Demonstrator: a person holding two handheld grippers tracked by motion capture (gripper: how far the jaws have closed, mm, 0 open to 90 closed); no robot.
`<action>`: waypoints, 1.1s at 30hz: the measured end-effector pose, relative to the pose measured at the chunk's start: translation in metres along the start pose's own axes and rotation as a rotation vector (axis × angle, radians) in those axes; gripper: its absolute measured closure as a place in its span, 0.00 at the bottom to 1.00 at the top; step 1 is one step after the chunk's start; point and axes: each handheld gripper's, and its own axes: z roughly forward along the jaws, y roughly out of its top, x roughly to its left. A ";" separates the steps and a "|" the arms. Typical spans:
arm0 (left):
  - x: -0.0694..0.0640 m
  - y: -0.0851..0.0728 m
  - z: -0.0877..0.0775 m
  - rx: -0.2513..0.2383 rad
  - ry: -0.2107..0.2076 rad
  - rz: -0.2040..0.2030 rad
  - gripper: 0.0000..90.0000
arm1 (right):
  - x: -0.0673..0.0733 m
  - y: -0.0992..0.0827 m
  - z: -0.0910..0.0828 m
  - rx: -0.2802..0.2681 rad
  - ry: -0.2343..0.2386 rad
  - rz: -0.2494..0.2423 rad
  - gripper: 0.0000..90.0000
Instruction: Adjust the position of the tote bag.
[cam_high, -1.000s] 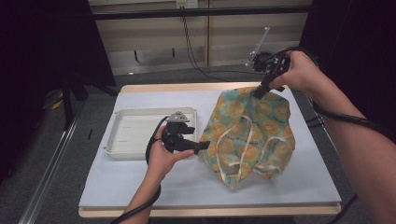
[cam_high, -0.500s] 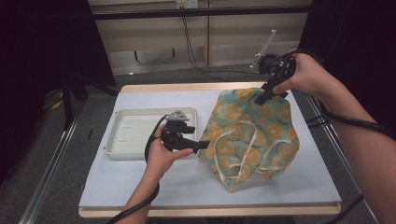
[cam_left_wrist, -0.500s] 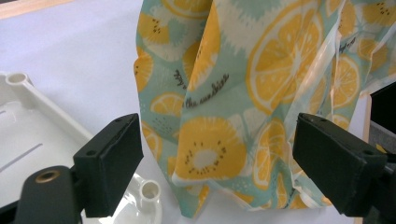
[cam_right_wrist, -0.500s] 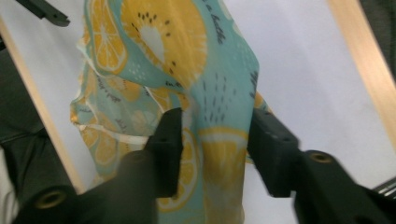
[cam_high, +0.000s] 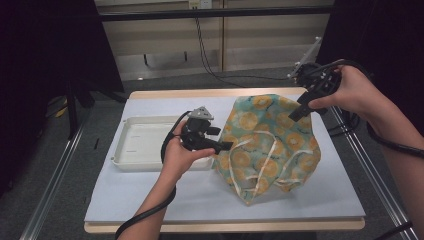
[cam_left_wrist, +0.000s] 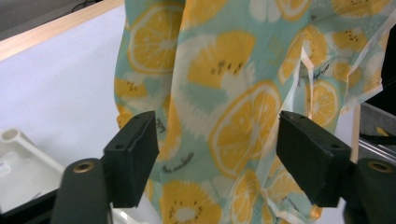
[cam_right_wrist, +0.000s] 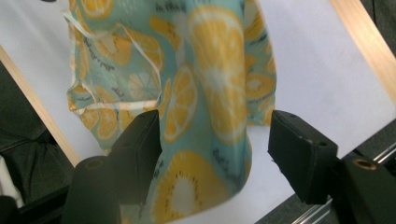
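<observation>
Left gripper (cam_high: 222, 145) released beside lemon-print bag (cam_high: 270, 145), right gripper (cam_high: 296, 114) raised, jaws apart

A white-topped table (cam_high: 150, 200) carries a white tray (cam_high: 145, 145) and a lemon-print bag (cam_high: 270, 145).

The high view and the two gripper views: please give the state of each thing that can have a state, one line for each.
Lemon-print bag: crumpled on the table, its top corner raised toward the right gripper.
White tray: flat on the table, empty as far as visible.
Left gripper: open, jaws wide, facing the bag.
Right gripper: jaws apart, fabric between them.
</observation>
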 end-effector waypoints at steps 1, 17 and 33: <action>0.000 0.000 0.000 0.000 0.000 0.000 0.38 | 0.000 0.000 0.000 0.000 0.000 0.000 0.38; 0.000 0.022 0.002 0.039 -0.041 0.013 0.98 | -0.006 -0.026 -0.002 0.008 -0.002 0.050 0.74; -0.006 0.057 -0.018 0.031 -0.044 0.005 1.00 | -0.019 -0.028 -0.023 -0.043 0.052 0.123 1.00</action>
